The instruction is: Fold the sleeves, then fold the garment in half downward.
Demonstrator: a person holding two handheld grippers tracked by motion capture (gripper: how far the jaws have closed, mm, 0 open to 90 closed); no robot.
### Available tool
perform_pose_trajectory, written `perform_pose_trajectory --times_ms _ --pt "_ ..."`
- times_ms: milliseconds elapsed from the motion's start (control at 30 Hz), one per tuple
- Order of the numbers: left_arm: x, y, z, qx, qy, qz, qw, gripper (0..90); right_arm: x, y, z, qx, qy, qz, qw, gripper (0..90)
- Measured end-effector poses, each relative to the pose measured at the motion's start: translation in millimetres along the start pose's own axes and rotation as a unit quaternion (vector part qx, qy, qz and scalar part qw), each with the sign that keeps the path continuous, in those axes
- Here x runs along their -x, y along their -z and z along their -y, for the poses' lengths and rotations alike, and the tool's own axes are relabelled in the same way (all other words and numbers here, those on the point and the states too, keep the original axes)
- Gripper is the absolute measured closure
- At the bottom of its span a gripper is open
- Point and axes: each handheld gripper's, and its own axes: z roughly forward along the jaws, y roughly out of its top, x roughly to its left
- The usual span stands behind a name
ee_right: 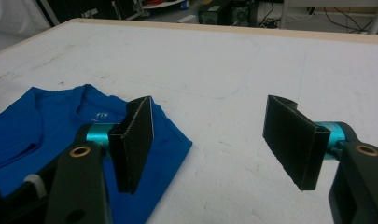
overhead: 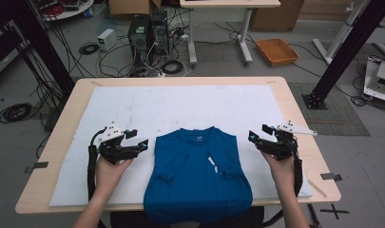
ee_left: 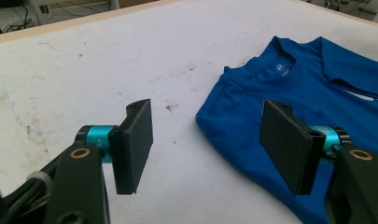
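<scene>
L gripper (overhead: 141,138) has jaws wide w/ nothing between, just beside the blue T-shirt (overhead: 198,175) lying mid-table w/ sleeves folded in, R gripper (overhead: 257,134) likewise agape and empty on its far side; I judge it light, limp, non-slippery, so I'd pinch hem or shoulder edges.

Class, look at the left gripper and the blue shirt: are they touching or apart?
Apart. In the high view, white mat shows between the left gripper and the shirt; the left gripper view shows its jaws open and empty.

shirt (overhead: 197,168) on mat (overhead: 180,102), between tools
</scene>
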Motion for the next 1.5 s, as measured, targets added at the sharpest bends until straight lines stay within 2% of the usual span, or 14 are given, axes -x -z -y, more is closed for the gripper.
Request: perform_pose_trajectory --times_ms 200,400,500,533,567,600,700,833,900,1100,1167,1300,1433,1500 --pt "0.2 -2.0 -0.3 -0.001 0.008 0.011 0.9999 35.4 1.7 -1.8 -1.2 0.001 -0.002 0.002 1.0000 33.4" --pt "1.9 -9.8 -0.1 -0.015 0.035 0.026 0.9989 37.1 1.5 -5.7 0.7 -0.007 -0.004 0.001 1.0000 36.6" --pt "5.6 -18.9 0.3 -0.034 0.059 0.032 0.9972 43.1 -1.1 -13.7 4.6 -0.025 0.004 -0.004 0.9997 42.2" --pt "5.6 -18.9 0.3 -0.034 0.059 0.032 0.9972 43.9 -1.1 -13.7 4.6 -0.025 0.004 -0.004 0.9997 42.2" --pt "8.1 -24.8 0.8 -0.051 0.070 0.030 0.9958 45.1 -3.9 -18.5 7.3 -0.037 0.000 -0.009 0.9993 43.4" --pt "8.1 -24.8 0.8 -0.051 0.070 0.030 0.9958 45.8 -3.9 -18.5 7.3 -0.037 0.000 -0.009 0.9993 43.4" --pt "12.2 -35.3 2.9 -0.074 0.078 0.021 0.9940 51.3 -8.6 -26.8 12.4 -0.052 -0.009 -0.005 0.9986 49.3" --pt "12.1 -41.9 4.4 -0.083 0.088 0.018 0.9926 54.3 -11.2 -32.1 15.6 -0.066 -0.010 -0.007 0.9978 55.6" --pt "12.1 -48.0 5.1 -0.092 0.102 0.023 0.9903 55.8 -14.6 -39.2 17.9 -0.090 -0.005 -0.008 0.9959 59.2" --pt "16.2 -55.7 5.5 -0.122 0.097 0.004 0.9878 56.3 -20.5 -56.5 22.4 -0.134 -0.002 -0.007 0.9909 61.8" --pt "17.7 -57.2 6.0 -0.128 0.092 -0.005 0.9875 60.6 -22.3 -62.5 24.3 -0.148 0.005 -0.002 0.9890 64.3" --pt "16.6 -56.5 6.2 -0.132 0.088 -0.014 0.9872 68.0 -29.0 -69.9 27.7 -0.167 0.035 0.000 0.9854 81.1" --pt "15.8 -55.3 5.8 -0.131 0.089 -0.022 0.9872 69.2 -27.8 -67.7 26.9 -0.160 0.032 0.002 0.9865 81.9" --pt "14.5 -54.7 5.0 -0.127 0.094 -0.022 0.9872 64.0 -25.0 -65.5 26.0 -0.155 0.021 0.004 0.9877 74.2"
